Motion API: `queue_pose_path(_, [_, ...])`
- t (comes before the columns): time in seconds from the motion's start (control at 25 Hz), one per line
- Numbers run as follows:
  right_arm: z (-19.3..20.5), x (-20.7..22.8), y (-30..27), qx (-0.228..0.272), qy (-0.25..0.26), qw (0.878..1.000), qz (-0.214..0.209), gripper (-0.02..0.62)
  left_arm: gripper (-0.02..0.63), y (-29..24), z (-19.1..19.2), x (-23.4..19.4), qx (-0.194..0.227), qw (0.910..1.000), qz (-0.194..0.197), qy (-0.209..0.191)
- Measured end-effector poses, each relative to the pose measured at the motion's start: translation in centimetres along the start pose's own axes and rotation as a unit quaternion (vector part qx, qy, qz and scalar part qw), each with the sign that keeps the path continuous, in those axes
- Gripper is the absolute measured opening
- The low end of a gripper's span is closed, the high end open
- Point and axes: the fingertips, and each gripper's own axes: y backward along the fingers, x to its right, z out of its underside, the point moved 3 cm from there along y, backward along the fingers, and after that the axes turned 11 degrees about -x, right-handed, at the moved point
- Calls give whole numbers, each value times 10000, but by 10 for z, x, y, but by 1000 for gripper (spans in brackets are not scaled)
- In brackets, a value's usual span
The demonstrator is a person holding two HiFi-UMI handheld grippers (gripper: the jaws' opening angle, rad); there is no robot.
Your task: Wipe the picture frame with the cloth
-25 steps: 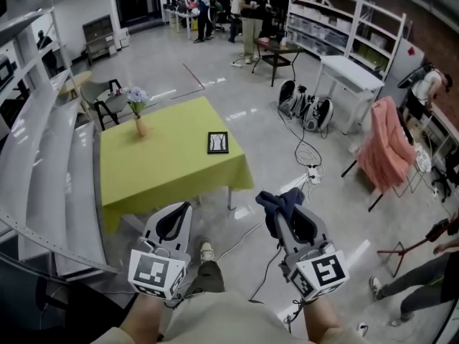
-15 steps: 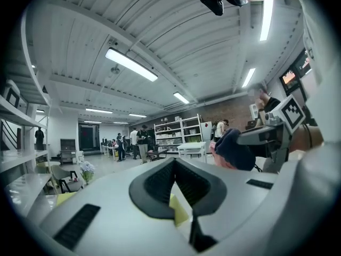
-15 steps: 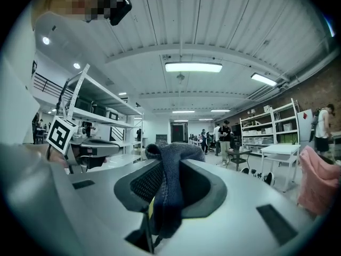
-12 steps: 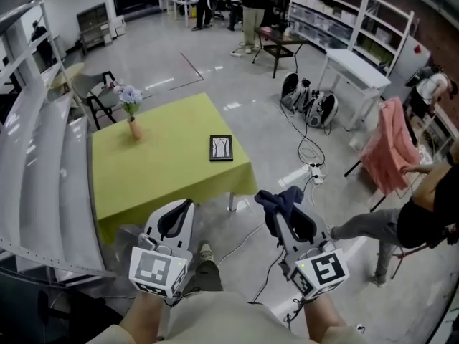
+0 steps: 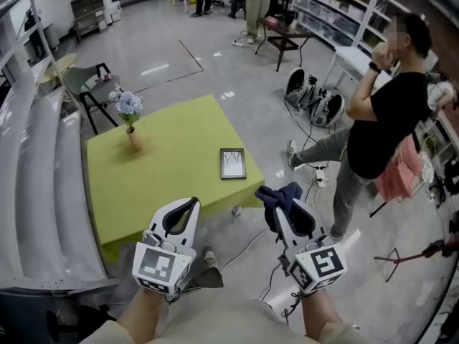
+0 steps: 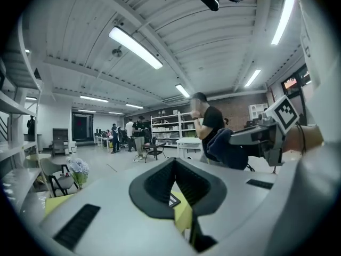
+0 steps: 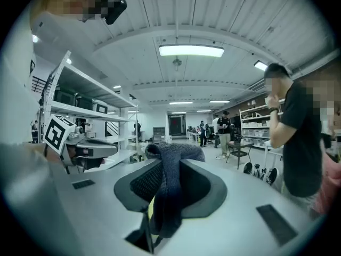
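Note:
The black picture frame (image 5: 233,163) lies flat near the right edge of the yellow-green table (image 5: 172,178), ahead of both grippers. A dark blue cloth (image 5: 278,196) bunches out from my right gripper (image 5: 283,205), which is shut on it and held in the air short of the table's near right corner. The right gripper view shows that cloth (image 7: 171,167) hanging between the jaws. My left gripper (image 5: 191,205) hovers over the table's near edge, its jaws together with nothing in them. Through the left gripper (image 6: 175,164) a sliver of the frame (image 6: 173,200) shows.
A vase of pale flowers (image 5: 130,117) stands at the table's far left. A person in a black T-shirt (image 5: 384,106) stands close to the right of the table. A chair (image 5: 82,84) sits behind it, grey shelving (image 5: 43,192) runs along the left, and cables (image 5: 305,149) lie on the floor.
The table and frame have come nearer and lower in view. A person in black has stepped in from the right and now stands beside the table. Both grippers keep their hold and pose.

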Motion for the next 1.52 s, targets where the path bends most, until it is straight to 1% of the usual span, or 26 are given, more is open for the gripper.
queue_pose_path(0.16, [-20,-1,-47,-89,-38,10000,14,103,8,-25,-3,-44,-13,9999,117,36])
queue_pose_path(0.28, [-30,3,-77,-155,-20,9998,78,103,8,-43,-6,-73,11,9999,117,25])
queue_pose_path(0.56, [-46,16,-121,-252,22,9995,194,103,8,-77,-10,-107,-1,9998,168,-95])
queue_pose_path(0.88, [-46,40,-148,-350,38,9991,224,103,8,-112,-10,-112,-106,9992,352,-178])
queue_pose_path(1.0, [-45,55,-158,-364,-38,9991,218,103,8,-127,-8,-113,-207,9991,334,-179])
queue_pose_path(1.16, [-43,71,-170,-529,40,9986,14,103,8,-148,-10,-111,-338,9989,298,-124])
queue_pose_path(1.32, [-40,95,-187,-623,58,9980,-53,103,8,-174,-7,-109,-493,9984,251,-79])
queue_pose_path(1.52, [-27,111,-227,-984,160,9933,-583,104,8,-211,8,-106,-813,9963,261,-96])
